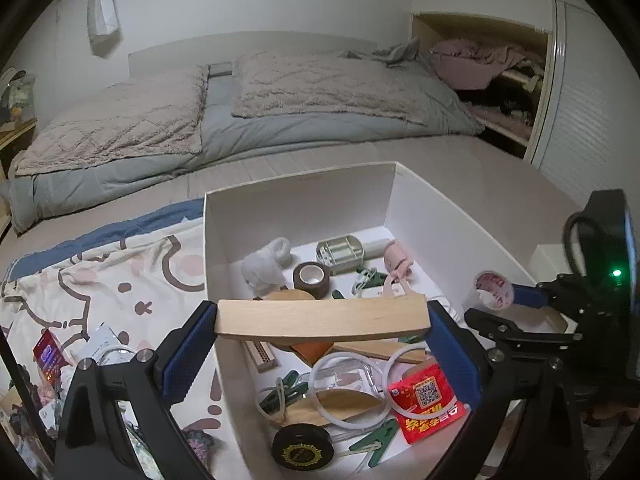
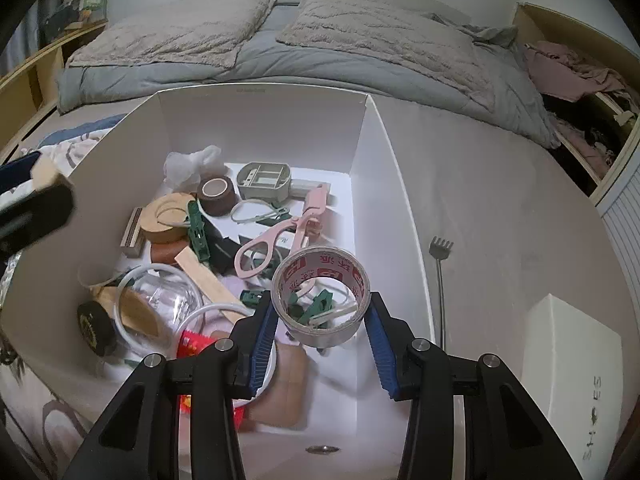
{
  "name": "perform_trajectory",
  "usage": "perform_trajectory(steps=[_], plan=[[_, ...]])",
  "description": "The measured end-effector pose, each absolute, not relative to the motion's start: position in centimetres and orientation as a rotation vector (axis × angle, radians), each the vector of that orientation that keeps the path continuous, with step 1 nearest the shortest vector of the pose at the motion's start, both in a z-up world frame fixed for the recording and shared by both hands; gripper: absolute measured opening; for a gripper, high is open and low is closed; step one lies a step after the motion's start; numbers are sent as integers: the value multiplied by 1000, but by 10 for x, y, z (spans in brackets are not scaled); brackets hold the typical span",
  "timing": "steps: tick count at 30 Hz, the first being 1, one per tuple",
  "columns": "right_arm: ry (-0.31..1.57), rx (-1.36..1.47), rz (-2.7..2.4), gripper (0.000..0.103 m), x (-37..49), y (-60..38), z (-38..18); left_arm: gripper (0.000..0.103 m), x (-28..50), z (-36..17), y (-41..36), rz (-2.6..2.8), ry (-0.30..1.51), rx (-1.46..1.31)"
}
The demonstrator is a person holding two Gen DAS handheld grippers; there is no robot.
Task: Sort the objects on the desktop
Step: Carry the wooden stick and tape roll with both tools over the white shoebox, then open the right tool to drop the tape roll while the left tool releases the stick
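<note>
Behind both grippers lay a bed (image 1: 280,92) with grey pillows; a white box (image 2: 384,184) full of odds and ends sat directly beneath them; the left gripper (image 1: 322,326) was clamped on a wooden block (image 1: 322,318), held crosswise between its pads over the box; the right gripper (image 2: 322,312) was clamped on a tape roll (image 2: 320,292), also above the box; pink scissors (image 2: 280,236) lay just beyond that roll; a fork (image 2: 440,276) lay outside the box to its right.
</note>
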State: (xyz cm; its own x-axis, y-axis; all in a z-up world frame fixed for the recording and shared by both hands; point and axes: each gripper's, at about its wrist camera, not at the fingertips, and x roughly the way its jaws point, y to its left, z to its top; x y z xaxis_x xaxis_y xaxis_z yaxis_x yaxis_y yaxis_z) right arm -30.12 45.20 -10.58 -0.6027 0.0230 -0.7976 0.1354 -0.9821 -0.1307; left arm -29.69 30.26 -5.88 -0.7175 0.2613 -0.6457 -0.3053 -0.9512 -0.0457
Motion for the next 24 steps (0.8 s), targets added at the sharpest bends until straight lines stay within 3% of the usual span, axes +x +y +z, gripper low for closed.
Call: perform_trajectory(steps=[9, 12, 19, 22, 24], plan=[[206, 1394, -2754, 45, -296, 456, -100, 100, -307, -68, 303, 2618, 61, -1067], [215, 1402, -2748, 55, -294, 455, -100, 100, -308, -72, 301, 2613, 46, -1089], [250, 1389, -2740, 56, -284, 448, -96, 100, -310, -76, 304, 2594, 68, -1124], [243, 1384, -2731, 68, -280, 447, -95, 100, -310, -77, 306, 2589, 84, -1136], [250, 1379, -2728, 70, -278, 445, -95, 100, -311, -77, 306, 2589, 86, -1139]])
